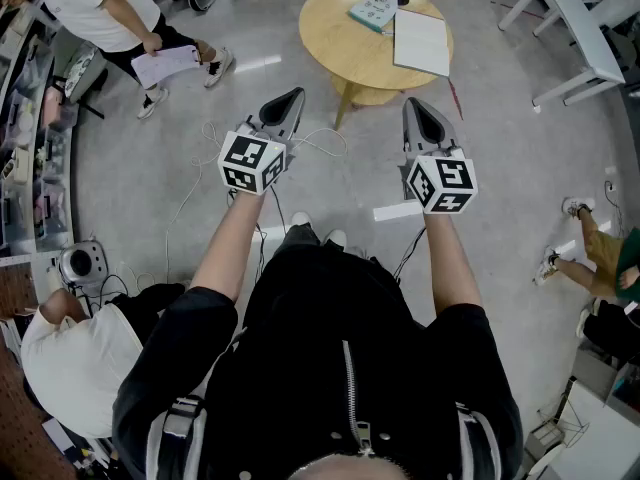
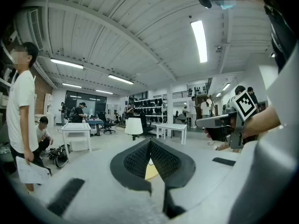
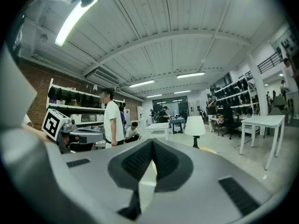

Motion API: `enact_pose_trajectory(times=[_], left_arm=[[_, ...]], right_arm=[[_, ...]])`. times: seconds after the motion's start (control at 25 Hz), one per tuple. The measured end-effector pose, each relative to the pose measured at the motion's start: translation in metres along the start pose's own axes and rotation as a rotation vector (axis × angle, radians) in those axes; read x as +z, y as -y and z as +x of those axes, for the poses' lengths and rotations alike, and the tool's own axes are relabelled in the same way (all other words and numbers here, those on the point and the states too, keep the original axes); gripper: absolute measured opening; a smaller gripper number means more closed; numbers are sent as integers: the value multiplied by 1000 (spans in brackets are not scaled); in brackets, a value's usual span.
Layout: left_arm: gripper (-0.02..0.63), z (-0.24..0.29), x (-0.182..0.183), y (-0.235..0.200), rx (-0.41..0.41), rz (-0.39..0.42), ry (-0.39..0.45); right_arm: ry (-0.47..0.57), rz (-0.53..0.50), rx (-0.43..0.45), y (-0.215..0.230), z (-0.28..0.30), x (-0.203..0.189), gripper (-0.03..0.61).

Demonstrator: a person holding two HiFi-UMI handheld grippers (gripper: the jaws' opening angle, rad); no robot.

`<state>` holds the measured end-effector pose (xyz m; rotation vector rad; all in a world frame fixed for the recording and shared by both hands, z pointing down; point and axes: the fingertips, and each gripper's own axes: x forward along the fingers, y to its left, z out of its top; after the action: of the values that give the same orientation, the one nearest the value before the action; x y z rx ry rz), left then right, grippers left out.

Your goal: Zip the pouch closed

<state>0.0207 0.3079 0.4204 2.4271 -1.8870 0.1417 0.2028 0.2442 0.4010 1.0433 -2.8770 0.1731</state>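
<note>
Pouch (image 1: 374, 11) sits on the table (image 1: 330, 23) — well beyond left gripper (image 1: 290, 96) and right gripper (image 1: 418, 108), fingers (image 1: 281, 116) closed, empty.

The smooth grey floor (image 1: 150, 218) lies open on both sides. Ahead stands a round yellow wooden table (image 1: 335, 28), with a flat white notebook (image 1: 421, 42) on its right edge.
</note>
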Motion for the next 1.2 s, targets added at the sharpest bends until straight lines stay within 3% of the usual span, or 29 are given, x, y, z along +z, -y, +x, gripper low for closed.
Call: enact_pose_trajectory(times=[0.64,1.2], left_arm=[[6,9,-6,12,-21,-14,-1],[6,86,-6,-64,-88,-15,-2]], right_arm=[[-7,37,25,2,0,-15,3],[-18,40,20,15,93,-7,3]])
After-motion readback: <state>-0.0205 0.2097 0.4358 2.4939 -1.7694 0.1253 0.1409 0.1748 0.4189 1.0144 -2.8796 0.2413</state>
